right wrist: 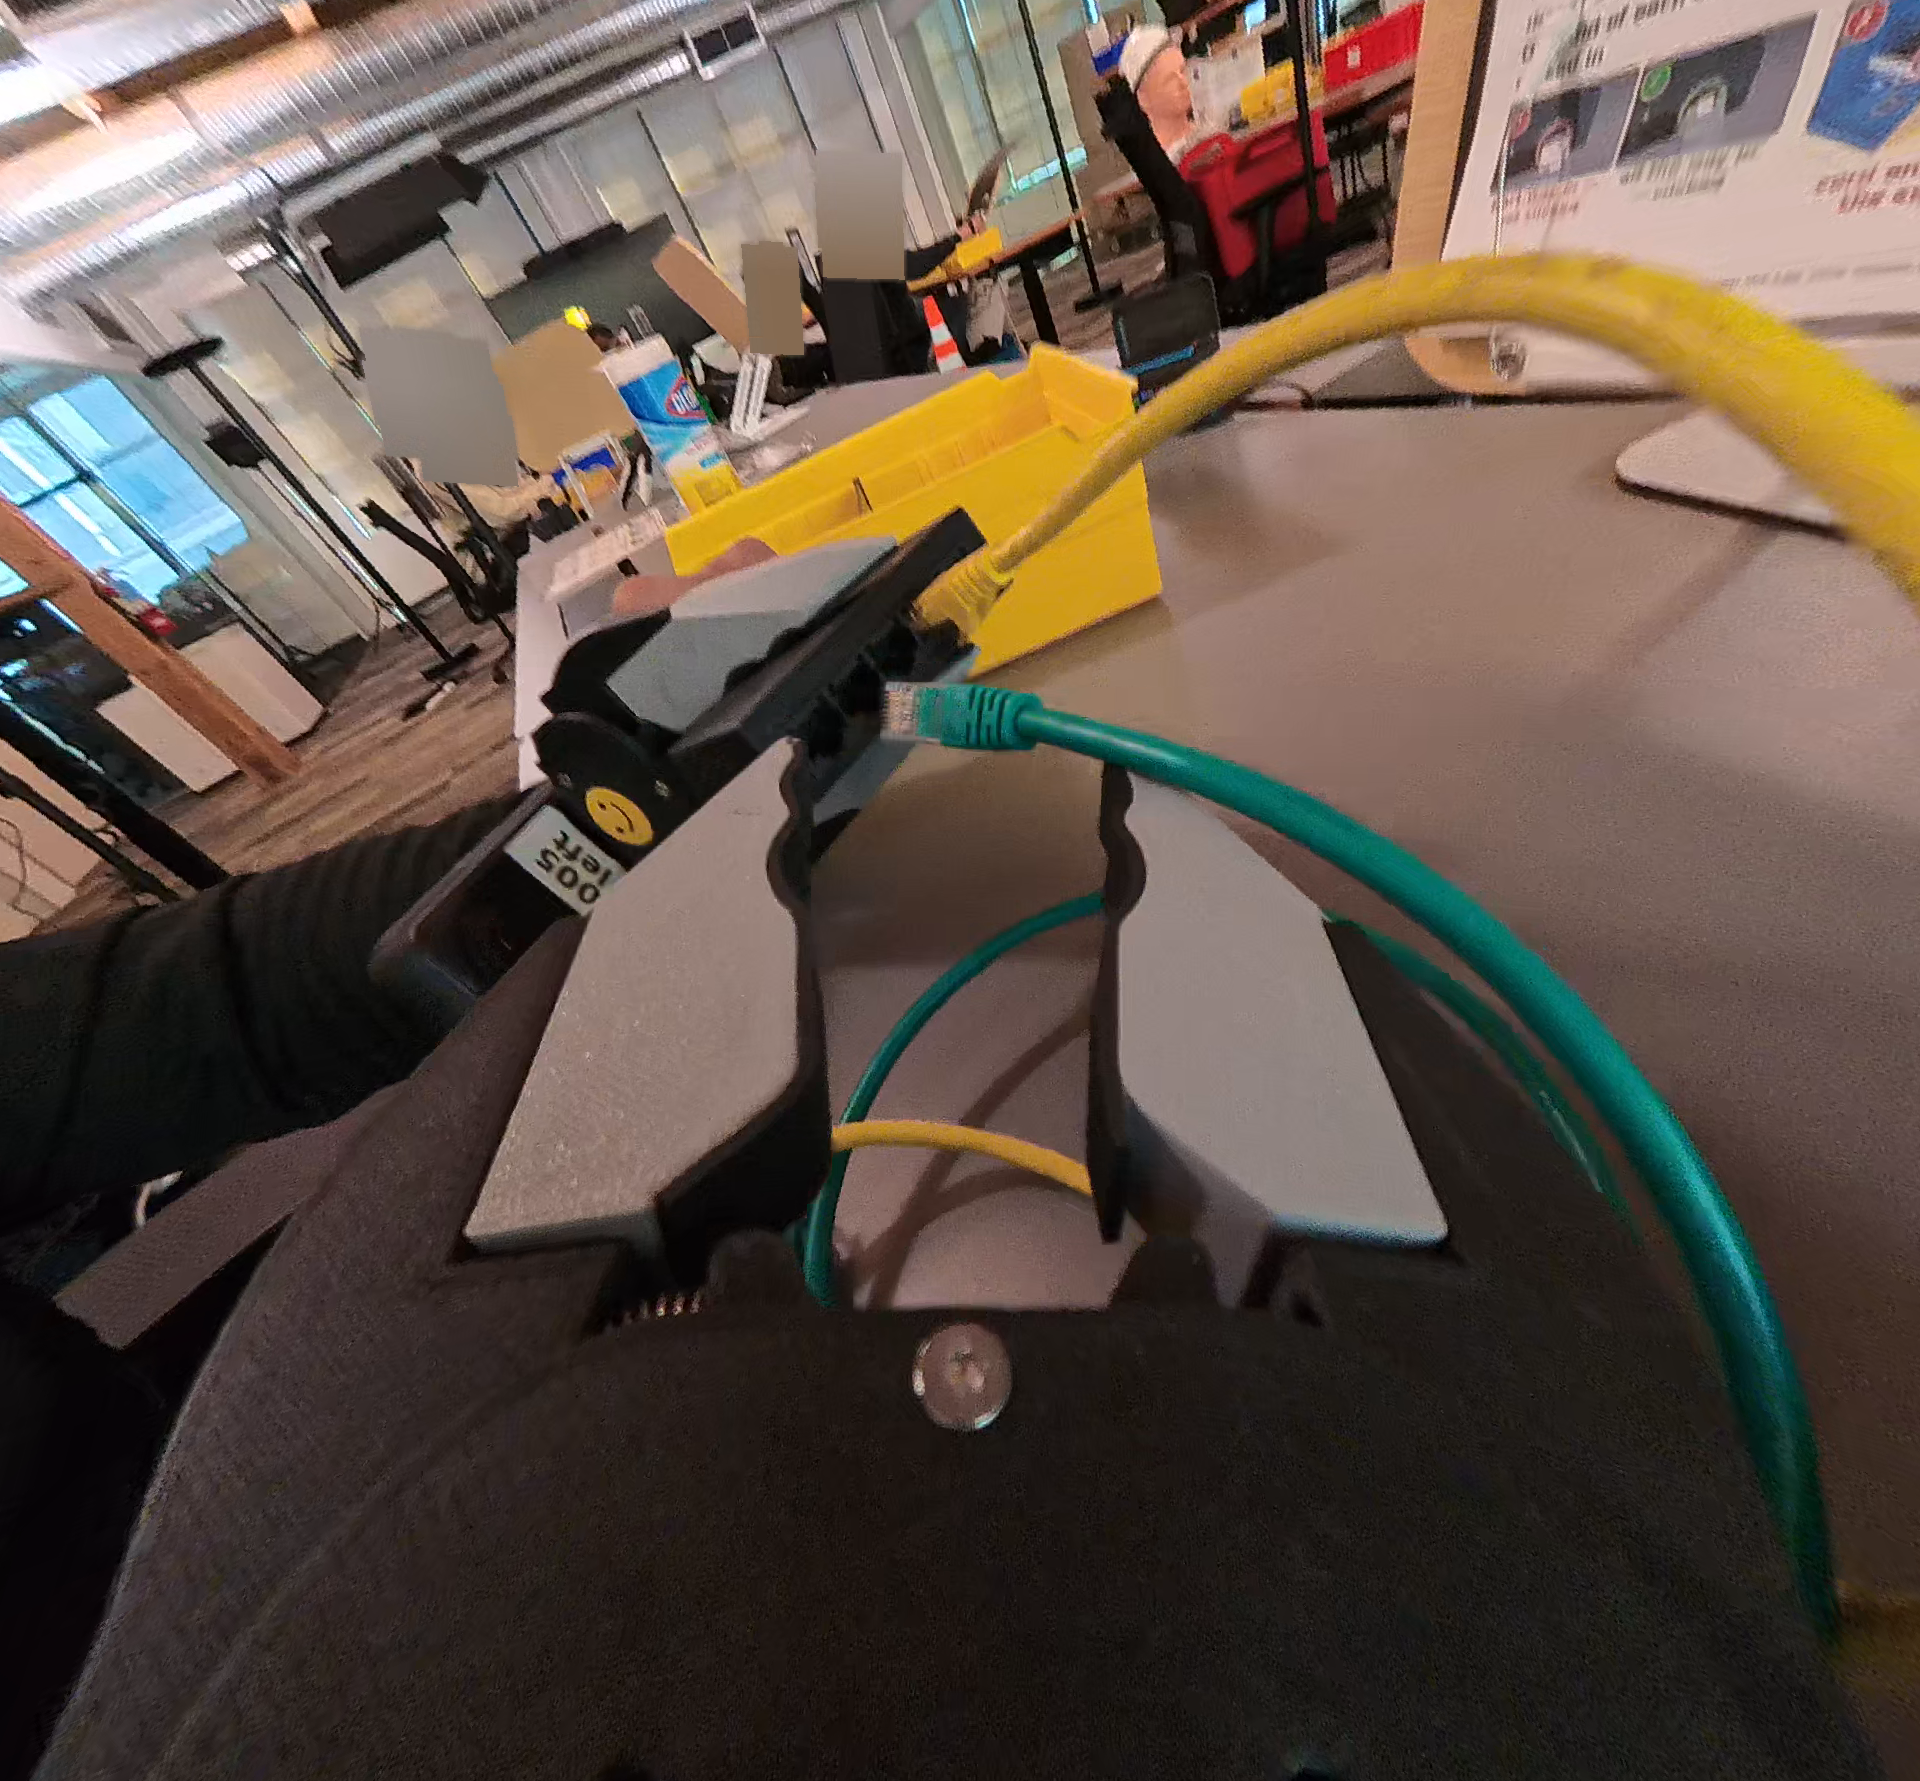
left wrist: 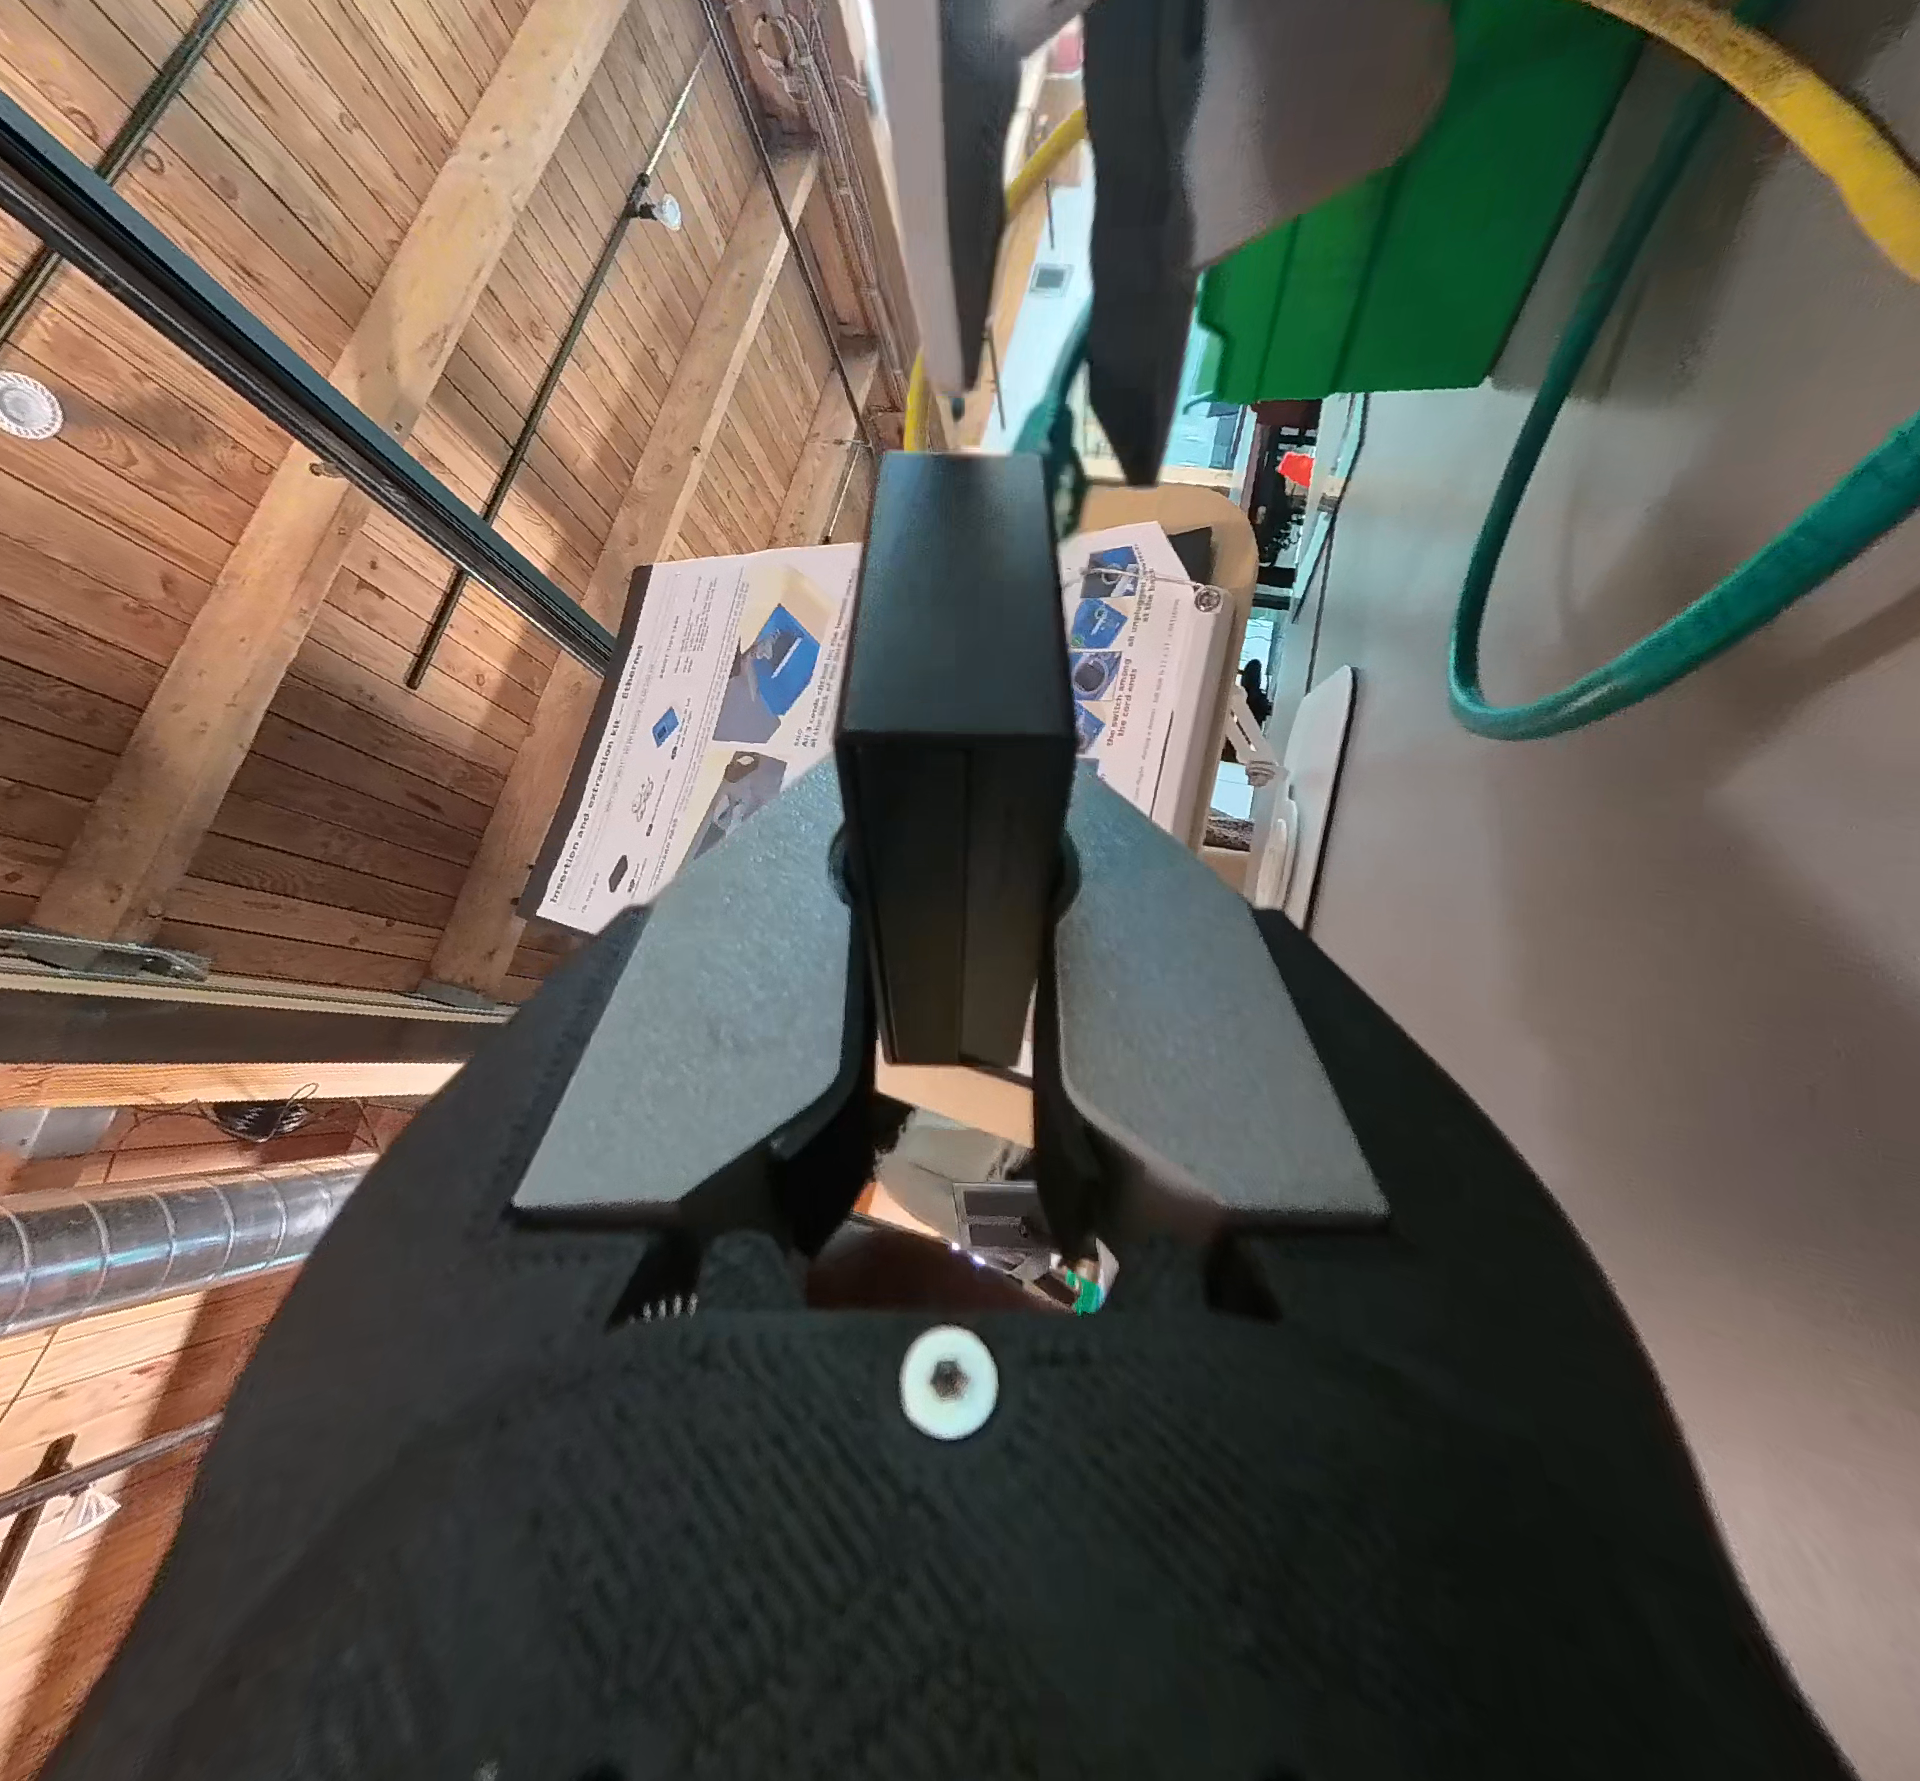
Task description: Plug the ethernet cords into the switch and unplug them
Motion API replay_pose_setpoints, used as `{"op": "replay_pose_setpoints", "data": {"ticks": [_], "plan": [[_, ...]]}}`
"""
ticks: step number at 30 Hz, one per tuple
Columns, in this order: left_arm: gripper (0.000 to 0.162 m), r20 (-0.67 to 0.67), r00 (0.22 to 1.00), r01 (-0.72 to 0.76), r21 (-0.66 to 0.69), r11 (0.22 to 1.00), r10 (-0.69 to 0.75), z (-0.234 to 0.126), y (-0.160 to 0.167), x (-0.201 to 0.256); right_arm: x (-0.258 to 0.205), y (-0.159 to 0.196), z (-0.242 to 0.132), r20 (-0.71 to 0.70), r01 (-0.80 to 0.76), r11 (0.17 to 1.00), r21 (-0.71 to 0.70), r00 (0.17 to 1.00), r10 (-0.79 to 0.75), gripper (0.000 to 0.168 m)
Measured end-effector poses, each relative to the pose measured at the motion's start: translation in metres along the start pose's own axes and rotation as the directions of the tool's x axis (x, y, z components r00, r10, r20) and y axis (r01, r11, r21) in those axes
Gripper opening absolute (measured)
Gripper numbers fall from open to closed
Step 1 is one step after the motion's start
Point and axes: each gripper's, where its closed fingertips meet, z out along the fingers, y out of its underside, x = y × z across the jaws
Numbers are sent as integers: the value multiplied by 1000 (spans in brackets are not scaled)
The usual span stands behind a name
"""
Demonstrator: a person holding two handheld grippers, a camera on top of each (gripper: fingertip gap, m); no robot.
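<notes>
Black and boxy, the switch (left wrist: 956, 755) sits clamped between the fingers of your left gripper (left wrist: 956, 848), lifted off the grey table (right wrist: 1455, 692). Your yellow cord (right wrist: 961, 588) looks seated in a port, so one insertion seems done. The green cord's plug (right wrist: 951, 715) hangs just beside the ports, not in. Your right gripper (right wrist: 951, 827) is spread apart and holds nothing; the green insertion and all unplugging appear left.

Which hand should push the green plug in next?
Probably the right gripper: it is open, right by the loose green plug. The left gripper is busy holding the black switch.
</notes>
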Motion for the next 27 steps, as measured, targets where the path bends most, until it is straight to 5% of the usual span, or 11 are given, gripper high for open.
{"op": "replay_pose_setpoints", "data": {"ticks": [5, 12, 14, 27], "plan": [[27, -91, 996, 11, -50, 999, -15, -3, 11, 18, 10, 26, 4, -41, -46, 981, -190, 998, 39, 51], [26, -329, 934, 53, -257, 965, -139, -10, 44, 71, 5, 41, -4, -97, 61, 936, -346, 990, -101, 57], [42, -403, 895, 55, -330, 942, -193, -15, 53, 88, 3, 43, -7, -111, 82, 930, -357, 985, -129, 59], [65, -366, 805, 261, -490, 832, -468, -34, 60, 83, 14, 1, -23, -247, 170, 953, -249, 941, -232, 63]]}}
